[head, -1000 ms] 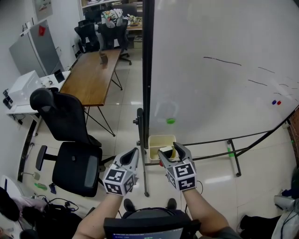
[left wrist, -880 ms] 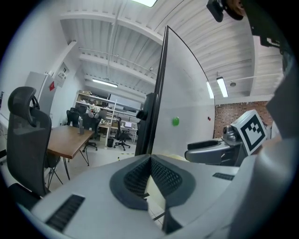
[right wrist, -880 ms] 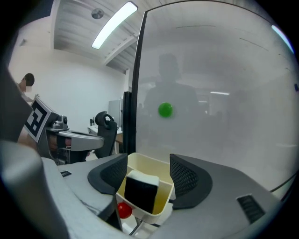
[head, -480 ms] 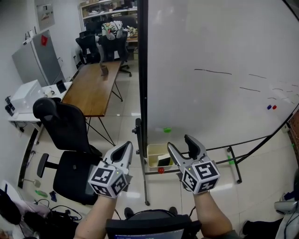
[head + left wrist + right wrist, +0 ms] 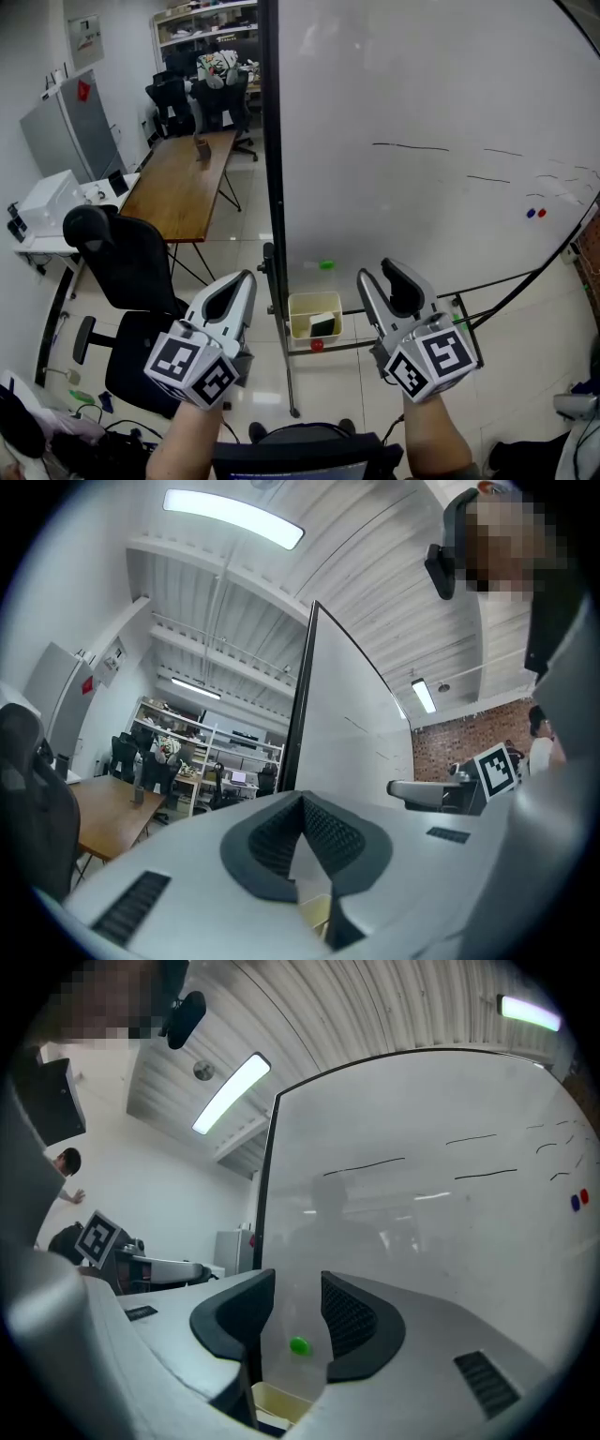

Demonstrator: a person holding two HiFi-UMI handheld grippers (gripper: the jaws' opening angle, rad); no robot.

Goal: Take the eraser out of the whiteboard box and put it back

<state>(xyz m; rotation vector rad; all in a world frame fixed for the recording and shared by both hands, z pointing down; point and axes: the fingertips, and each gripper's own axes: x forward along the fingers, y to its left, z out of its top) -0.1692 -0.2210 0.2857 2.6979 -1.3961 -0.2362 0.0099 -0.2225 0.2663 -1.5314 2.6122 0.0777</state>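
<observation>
below whiteboard, eraser in box; left jaws together, right jaws closing, apart, empty

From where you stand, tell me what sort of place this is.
Probably an office or lab workroom: a large whiteboard on a stand, a long wooden table with black office chairs nearby, and stocked shelves along the back wall.
</observation>
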